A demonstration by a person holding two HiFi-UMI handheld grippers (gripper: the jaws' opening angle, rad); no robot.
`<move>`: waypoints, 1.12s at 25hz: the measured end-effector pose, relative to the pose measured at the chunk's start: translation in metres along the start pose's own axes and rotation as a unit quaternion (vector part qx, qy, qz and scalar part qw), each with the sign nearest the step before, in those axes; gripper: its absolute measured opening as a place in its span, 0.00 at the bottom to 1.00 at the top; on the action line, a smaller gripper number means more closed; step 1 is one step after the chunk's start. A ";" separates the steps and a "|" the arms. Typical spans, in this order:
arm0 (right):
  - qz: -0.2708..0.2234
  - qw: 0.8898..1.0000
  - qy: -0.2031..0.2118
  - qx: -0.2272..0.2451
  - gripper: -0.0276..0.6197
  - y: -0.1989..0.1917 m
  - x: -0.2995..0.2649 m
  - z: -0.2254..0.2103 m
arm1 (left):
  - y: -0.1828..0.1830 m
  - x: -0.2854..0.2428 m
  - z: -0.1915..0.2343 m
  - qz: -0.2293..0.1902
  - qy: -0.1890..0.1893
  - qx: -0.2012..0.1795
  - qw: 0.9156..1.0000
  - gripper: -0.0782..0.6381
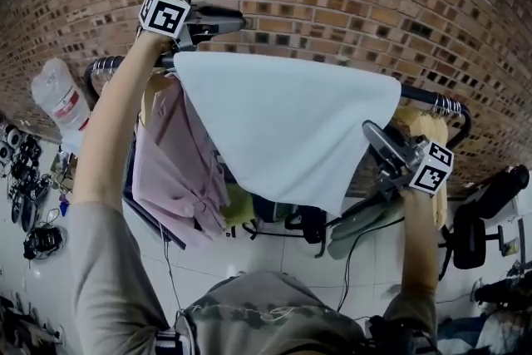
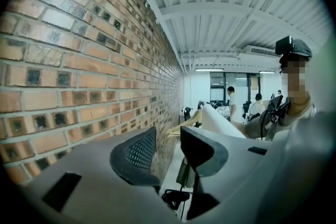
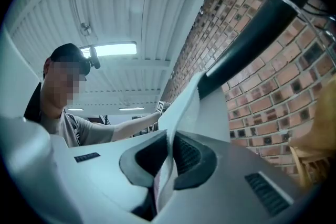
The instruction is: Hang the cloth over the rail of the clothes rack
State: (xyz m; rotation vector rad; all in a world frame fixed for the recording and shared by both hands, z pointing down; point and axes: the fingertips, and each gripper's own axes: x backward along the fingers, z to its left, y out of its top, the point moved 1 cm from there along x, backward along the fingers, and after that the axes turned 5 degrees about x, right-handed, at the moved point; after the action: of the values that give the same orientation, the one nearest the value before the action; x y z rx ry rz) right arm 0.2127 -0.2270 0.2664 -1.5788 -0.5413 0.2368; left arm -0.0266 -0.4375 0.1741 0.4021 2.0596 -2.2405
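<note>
Arms [image 1: 112, 137] raised. R gripper [image 1: 371, 131] just below rail [image 1: 428, 97], jaws clamped on cloth [image 1: 291, 120] edge; cloth draped over rail's middle. L gripper [image 1: 235, 17] above rail, jaws apart, empty.

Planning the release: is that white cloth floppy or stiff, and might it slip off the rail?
Probably floppy: the cloth sags softly along the rail. Likely thin and light, pinched flat in the right gripper. It might slip, since most visible fabric hangs on one side.

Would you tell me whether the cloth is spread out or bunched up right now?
Spread out: the cloth stretches as a broad flat sheet along the rail, one corner pinched in the right tool.
</note>
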 end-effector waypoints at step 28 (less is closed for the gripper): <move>-0.011 0.999 0.033 -0.001 0.07 0.028 0.001 0.022 | -0.042 -0.015 -0.021 0.125 -0.053 0.036 0.990 0.32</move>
State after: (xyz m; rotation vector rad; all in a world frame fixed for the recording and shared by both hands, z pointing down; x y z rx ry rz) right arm 0.2087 -0.2077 0.2367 -1.5764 -0.5083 0.1668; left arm -0.0192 -0.4145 0.2173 0.5041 1.7723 -2.1429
